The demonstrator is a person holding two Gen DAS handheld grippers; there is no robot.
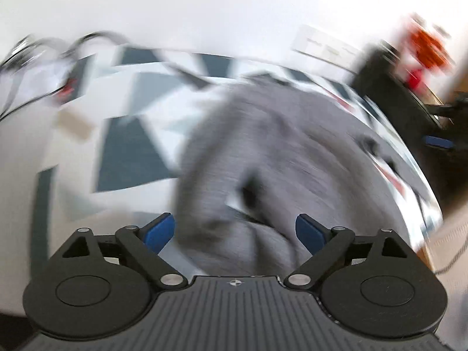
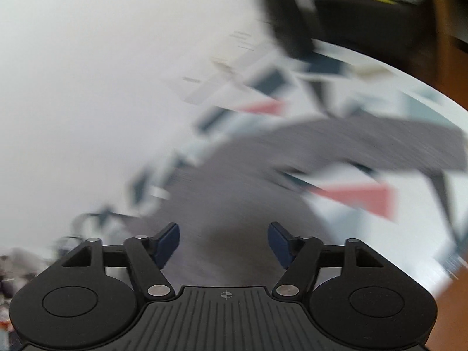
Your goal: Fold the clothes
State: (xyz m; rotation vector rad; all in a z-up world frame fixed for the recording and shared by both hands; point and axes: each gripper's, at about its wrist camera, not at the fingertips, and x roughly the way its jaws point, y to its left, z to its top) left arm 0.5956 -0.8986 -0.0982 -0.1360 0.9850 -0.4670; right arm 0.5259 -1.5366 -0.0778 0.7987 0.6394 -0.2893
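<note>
The left gripper (image 1: pixel 234 232) sits at the bottom centre of its view with its blue pads (image 1: pixel 159 234) spread wide and nothing between them. Just beyond them, filling the middle and lower middle of the frame, lies a grey garment (image 1: pixel 263 152), rumpled, with a dark fold or opening near its centre. It rests on a patterned cover (image 1: pixel 131 152) of white, dark blue and pale grey triangles. At the upper left, cables (image 1: pixel 96 36) trail along the cover's far edge; at the upper right stands a dark object with orange and red parts, too smeared to name.

The right gripper (image 2: pixel 223 244) is likewise at the bottom centre of its view, its fingers apart and empty. The same grey garment (image 2: pixel 234 204) runs up from between the pads, and a long grey part of it, perhaps a sleeve, stretches to the right edge of the frame over the cover (image 2: pixel 365 201), where pink triangles show.

Both views are heavily blurred, so the hands are likely moving fast. As a judgement, the garment looks crumpled rather than neatly folded, and both grippers seem between grasps above it. The next move probably calls for finding an edge or corner of the cloth and closing on a single layer; the blur hides where such edges lie.
</note>
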